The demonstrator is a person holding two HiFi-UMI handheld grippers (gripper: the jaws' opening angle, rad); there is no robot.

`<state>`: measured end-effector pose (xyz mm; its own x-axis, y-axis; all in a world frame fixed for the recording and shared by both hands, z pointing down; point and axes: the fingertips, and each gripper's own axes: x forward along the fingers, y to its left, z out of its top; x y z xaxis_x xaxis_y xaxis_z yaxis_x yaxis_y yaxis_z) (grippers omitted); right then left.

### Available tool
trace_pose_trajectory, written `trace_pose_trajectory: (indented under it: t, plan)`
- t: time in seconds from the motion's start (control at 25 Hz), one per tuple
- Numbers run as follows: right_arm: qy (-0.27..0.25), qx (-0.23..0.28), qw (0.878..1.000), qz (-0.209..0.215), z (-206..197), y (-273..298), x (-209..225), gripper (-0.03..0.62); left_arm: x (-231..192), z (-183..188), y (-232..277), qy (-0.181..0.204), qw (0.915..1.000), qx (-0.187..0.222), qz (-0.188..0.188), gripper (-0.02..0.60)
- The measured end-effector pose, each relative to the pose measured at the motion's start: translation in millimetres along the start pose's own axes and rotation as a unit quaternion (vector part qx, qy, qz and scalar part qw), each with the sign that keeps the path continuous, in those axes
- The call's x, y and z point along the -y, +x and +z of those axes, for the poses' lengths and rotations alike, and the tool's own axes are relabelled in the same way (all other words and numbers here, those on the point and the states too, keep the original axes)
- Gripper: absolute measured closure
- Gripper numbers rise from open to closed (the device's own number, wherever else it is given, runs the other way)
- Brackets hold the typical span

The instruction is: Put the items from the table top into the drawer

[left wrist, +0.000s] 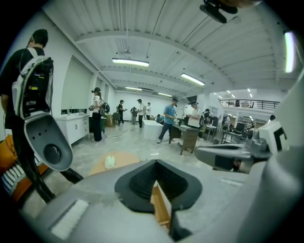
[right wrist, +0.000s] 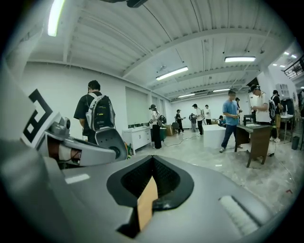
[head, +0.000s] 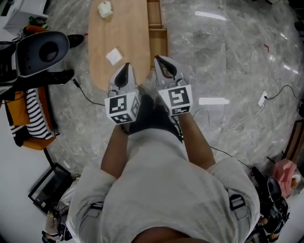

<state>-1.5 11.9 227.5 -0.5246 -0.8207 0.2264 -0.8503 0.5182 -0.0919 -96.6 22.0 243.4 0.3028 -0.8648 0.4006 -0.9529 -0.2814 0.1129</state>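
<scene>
Jaws of left gripper [head: 125, 67] and right gripper [head: 160, 60] are pressed together, empty, mid-frame; white square item [head: 114, 56] and white rounded item [head: 105, 8] are seen on wooden table [head: 128, 33] above, drawer [head: 158, 35] at its right

Table [head: 124, 35]: pale wood, plain.
Drawer [head: 157, 29]: light brown wood.
Square item [head: 114, 56], just ahead of left gripper [head: 125, 67] fingers [head: 122, 78]: white.
Rounded item [head: 105, 8], well beyond them: cream-white.
Floor [head: 228, 57]: grey, marbled.
Marker cubes [head: 122, 107]: black-and-white squares.
</scene>
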Motion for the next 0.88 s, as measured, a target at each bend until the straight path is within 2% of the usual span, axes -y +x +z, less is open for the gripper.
trace_pose_trajectory:
  t: [0.16,0.4,0.56,0.72,0.88]
  plan:
    - [-0.004,-0.025,1.000,0.012,-17,31,3,0.586,-23,-23,26,-0.017,0.9993,-0.030,0.014,0.561]
    - [0.003,-0.088,0.996,0.032,-78,86,-12,0.586,-58,-80,55,-0.046,0.9950,-0.086,0.017,0.562]
    - [0.045,-0.122,0.990,0.058,-116,116,-27,0.586,-77,-121,75,-0.067,0.9910,-0.115,0.011,0.561]
    - [0.046,-0.131,0.988,0.061,-148,135,-19,0.586,-103,-156,111,-0.041,0.9914,-0.123,0.014,0.561]
    - [0.066,-0.161,0.982,0.067,-203,149,-3,0.586,-133,-206,139,-0.027,0.9847,-0.162,0.057,0.561]
